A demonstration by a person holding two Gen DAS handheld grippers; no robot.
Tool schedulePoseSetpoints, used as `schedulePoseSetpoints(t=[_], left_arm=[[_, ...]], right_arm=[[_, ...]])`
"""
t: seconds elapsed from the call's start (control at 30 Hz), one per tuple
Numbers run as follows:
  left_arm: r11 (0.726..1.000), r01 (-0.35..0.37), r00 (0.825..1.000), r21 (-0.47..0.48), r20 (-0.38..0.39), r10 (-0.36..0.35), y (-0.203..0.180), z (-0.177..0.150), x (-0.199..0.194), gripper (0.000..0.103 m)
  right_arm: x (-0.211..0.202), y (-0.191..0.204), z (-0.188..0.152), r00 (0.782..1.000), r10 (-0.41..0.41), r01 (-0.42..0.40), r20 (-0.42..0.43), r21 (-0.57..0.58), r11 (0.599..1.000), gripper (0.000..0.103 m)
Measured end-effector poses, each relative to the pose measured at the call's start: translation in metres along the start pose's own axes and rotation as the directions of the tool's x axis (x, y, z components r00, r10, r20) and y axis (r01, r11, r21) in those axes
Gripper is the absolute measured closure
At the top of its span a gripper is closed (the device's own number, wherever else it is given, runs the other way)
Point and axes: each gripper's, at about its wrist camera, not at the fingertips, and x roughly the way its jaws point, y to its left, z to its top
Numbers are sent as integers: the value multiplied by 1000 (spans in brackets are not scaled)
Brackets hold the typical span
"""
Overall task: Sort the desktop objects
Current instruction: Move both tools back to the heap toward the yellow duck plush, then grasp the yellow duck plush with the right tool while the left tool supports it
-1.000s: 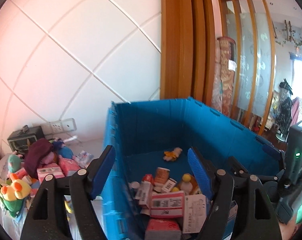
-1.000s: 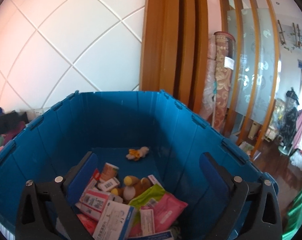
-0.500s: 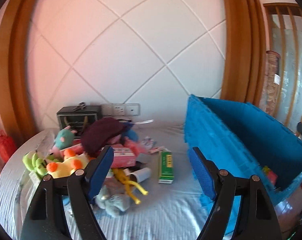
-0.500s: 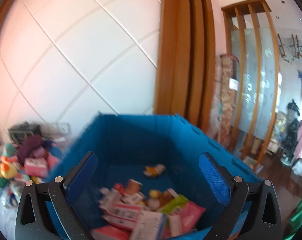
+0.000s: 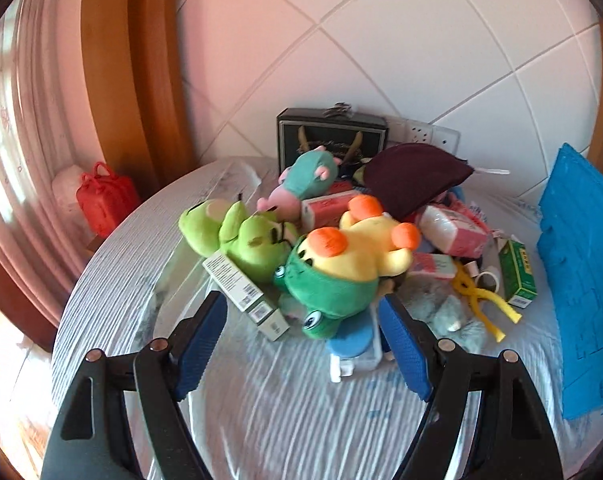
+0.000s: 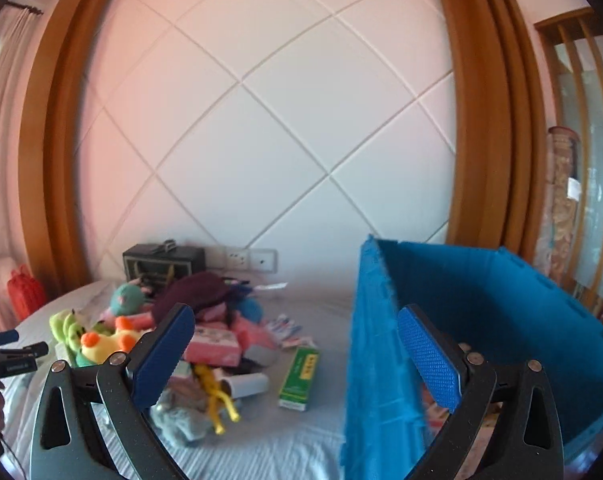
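We see the pile of toys and boxes [image 5: 361,240] heaped mid-frame on the round cloth-covered table [image 5: 261,412], a yellow and green plush [image 5: 341,272] at its front. Just below that plush, our left gripper [image 5: 301,344] has its jaws apart with nothing between the pads. In the right wrist view the right gripper [image 6: 297,356] also stands apart and empty, the blue crate [image 6: 501,320] filling the lower right and a green box [image 6: 299,372] lying beside it.

Fuzzy plush duck [image 5: 357,256], ribbed matt cloth tablecloth [image 5: 285,412] — rigid blue plastic crate [image 6: 481,320]
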Motion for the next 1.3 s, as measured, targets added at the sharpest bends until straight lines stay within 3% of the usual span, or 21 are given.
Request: schedulePoseSetpoints(t=[0.23, 0.53, 0.67, 0.8, 0.93, 1.07, 1.13, 1.2, 1.23, 1.27, 1.3], left_arm=[[999, 21, 998, -43, -61, -24, 35, -3, 40, 25], [994, 89, 980, -59, -172, -98, 8, 5, 102, 25], [993, 112, 970, -43, -210, -119, -19, 12, 134, 25], [990, 128, 957, -62, -253, -140, -35, 16, 164, 25], [995, 93, 962, -22, -255, -96, -41, 14, 178, 11], [996, 86, 963, -10, -257, -86, -41, 12, 188, 8], [996, 86, 962, -3, -261, -84, -41, 12, 193, 6], [996, 88, 962, 0, -261, -85, -40, 12, 196, 4], [996, 90, 962, 1, -260, -87, -40, 12, 198, 4], [996, 86, 962, 2, -259, -83, -40, 12, 200, 4], [996, 87, 963, 3, -256, -84, -40, 12, 200, 4]], right_arm=[[71, 68, -41, 968, 122, -124, -219, 6, 992, 0], [141, 134, -71, 900, 228, -257, -372, -29, 966, 0], [180, 154, -70, 856, 308, -336, -416, 5, 942, 0], [214, 181, -71, 826, 349, -388, -443, 2, 922, 0], [248, 214, -80, 781, 390, -445, -487, 4, 896, 0], [279, 238, -94, 723, 420, -485, -548, 30, 874, 0], [288, 245, -98, 711, 423, -491, -562, 34, 870, 1], [294, 250, -100, 711, 422, -493, -562, 30, 870, 17], [297, 252, -101, 710, 421, -492, -565, 30, 870, 35], [301, 254, -103, 701, 424, -495, -574, 36, 868, 49], [304, 255, -105, 679, 447, -511, -582, 62, 857, 52]])
